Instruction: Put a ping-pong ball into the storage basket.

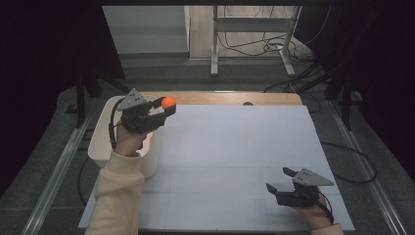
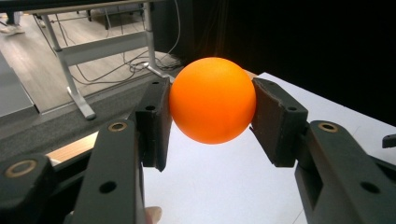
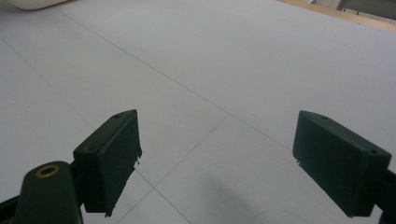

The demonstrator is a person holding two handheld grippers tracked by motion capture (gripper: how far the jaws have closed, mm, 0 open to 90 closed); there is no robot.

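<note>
I hold orange ball (image 2: 212, 99) clamped between left gripper (image 1: 165, 107) pads, above table (image 1: 235, 147) far-left corner beside white bin (image 1: 100, 139), lifted for transfer. Right gripper (image 1: 280, 180) wide open, empty, parked near-right corner.

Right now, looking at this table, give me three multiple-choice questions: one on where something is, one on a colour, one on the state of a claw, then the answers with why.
1. Where is the white bin?
A. at the table's left edge
B. at the table's right edge
C. in the middle of the mat

2. What colour is the ball?
A. green
B. orange
C. blue

3. How does the right claw stand?
A. shut on the ball
B. shut on a cloth
C. open, with nothing between its jaws

Answers:
1 A, as the high view shows the bin by the left claw, at the left rim of the white mat.
2 B, since the left gripper view shows an orange ball pressed between both pads.
3 C, because the right gripper view shows its jaws wide apart over bare mat.
</note>
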